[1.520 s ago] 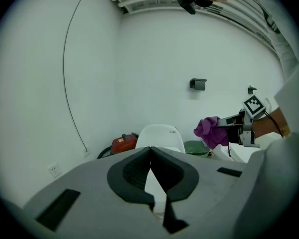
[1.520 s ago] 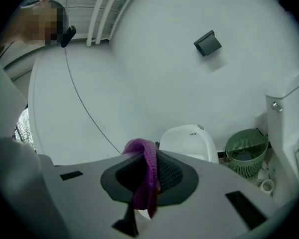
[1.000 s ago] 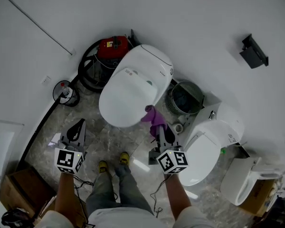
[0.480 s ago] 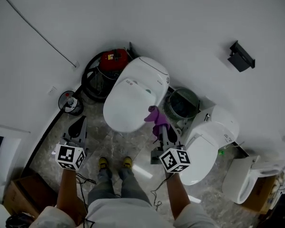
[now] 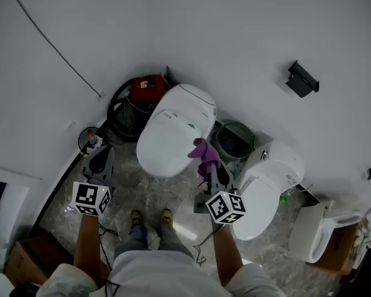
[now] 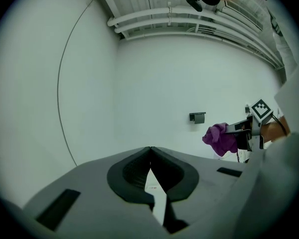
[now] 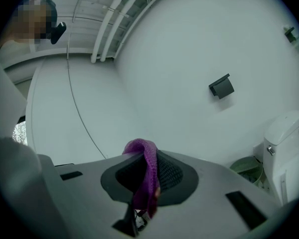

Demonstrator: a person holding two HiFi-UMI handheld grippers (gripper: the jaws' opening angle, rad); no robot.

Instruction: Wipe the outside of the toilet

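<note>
While the white toilet [image 5: 173, 133] stands with its lid down against the wall, a purple cloth [image 5: 202, 153] is seen clamped between the jaws of the right hand-held gripper [image 5: 213, 173]. The cloth is bunched over the jaw tips and hangs down between them. It is held at the toilet's rim, on the side facing the wire basket [image 5: 235, 141]; whether cloth and toilet touch cannot be told. The left hand-held gripper [image 5: 101, 164] is held over the floor off the toilet's opposite side, apart from the bowl, its jaws pressed together at the tips with nothing between them. A red machine [image 5: 147, 86] with a black hose is set behind the toilet, and a second toilet [image 5: 269, 187] is placed beyond the basket.
</note>
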